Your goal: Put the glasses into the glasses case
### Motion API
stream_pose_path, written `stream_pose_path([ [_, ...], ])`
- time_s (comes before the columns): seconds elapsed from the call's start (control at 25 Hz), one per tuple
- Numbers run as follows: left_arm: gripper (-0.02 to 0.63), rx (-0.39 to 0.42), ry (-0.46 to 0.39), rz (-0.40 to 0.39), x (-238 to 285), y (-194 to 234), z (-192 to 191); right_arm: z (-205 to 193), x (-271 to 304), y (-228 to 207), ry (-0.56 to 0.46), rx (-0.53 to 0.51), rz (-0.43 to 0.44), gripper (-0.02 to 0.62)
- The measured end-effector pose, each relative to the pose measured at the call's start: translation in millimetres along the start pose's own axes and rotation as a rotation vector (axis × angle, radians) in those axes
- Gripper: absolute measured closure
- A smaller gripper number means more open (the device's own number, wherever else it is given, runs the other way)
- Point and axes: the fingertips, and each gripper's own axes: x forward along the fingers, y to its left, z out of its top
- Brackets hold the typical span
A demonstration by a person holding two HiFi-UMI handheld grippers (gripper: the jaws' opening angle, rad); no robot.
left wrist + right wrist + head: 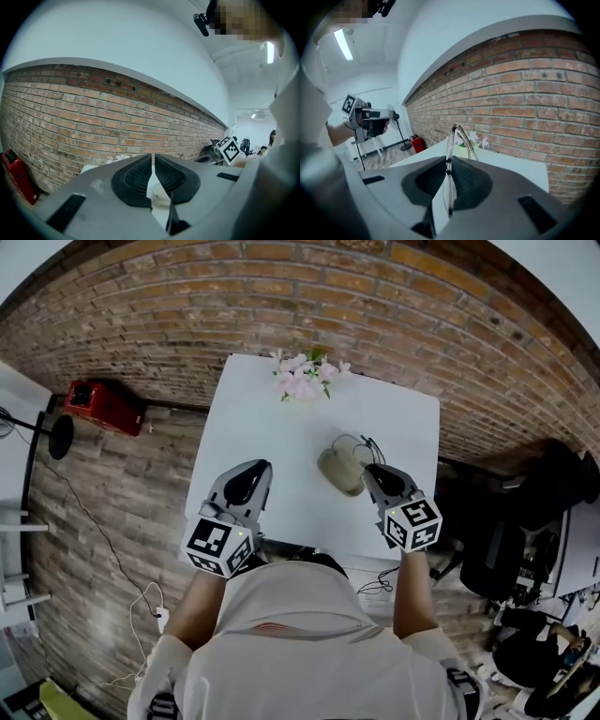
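The clear-framed glasses (pixel 451 154) stand on edge between the pads of my right gripper (pixel 449 165), which is shut on them. In the head view this right gripper (pixel 371 471) hovers over the white table (pixel 281 427), just right of the open beige glasses case (pixel 339 471), with the glasses (pixel 356 444) sticking out above the case. My left gripper (pixel 247 482) is over the table's near left part, well left of the case. Its jaws (pixel 153 159) are shut with nothing between them.
A bunch of pink and white flowers (pixel 305 376) lies at the table's far edge. A red box (pixel 103 406) sits on the brick-patterned floor to the left, with a black stand and cable nearby. Dark chairs and bags (pixel 544 512) crowd the right side.
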Motion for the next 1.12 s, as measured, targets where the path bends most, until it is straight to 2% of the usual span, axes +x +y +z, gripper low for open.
stream_pose_path([
  [0.2, 0.575, -0.002, 0.001, 0.006, -11, 0, -1, -62, 40, -3, 0.192, -0.012, 0.063, 0.511],
  [0.32, 0.574, 0.001, -0.001, 0.015, -16, 2, -1, -92, 64, 1, 0.309, 0.055, 0.145, 0.511],
  [0.44, 0.575, -0.008, 0.000, 0.036, -19, 6, -3, -113, 89, -1, 0.419, 0.123, 0.189, 0.511],
  [0.56, 0.575, -0.012, 0.001, 0.050, -21, 9, -4, -132, 106, -7, 0.514, 0.102, 0.198, 0.511],
  [0.68, 0.575, -0.014, 0.004, 0.061, -23, 11, -4, -152, 118, -12, 0.577, 0.064, 0.196, 0.511],
  [0.88, 0.575, -0.009, 0.006, 0.074, -24, 19, -2, -171, 130, -8, 0.658, 0.069, 0.237, 0.511],
  [1.12, 0.575, -0.012, 0.017, 0.059, -18, 22, -2, -178, 136, -2, 0.718, 0.189, 0.307, 0.509],
])
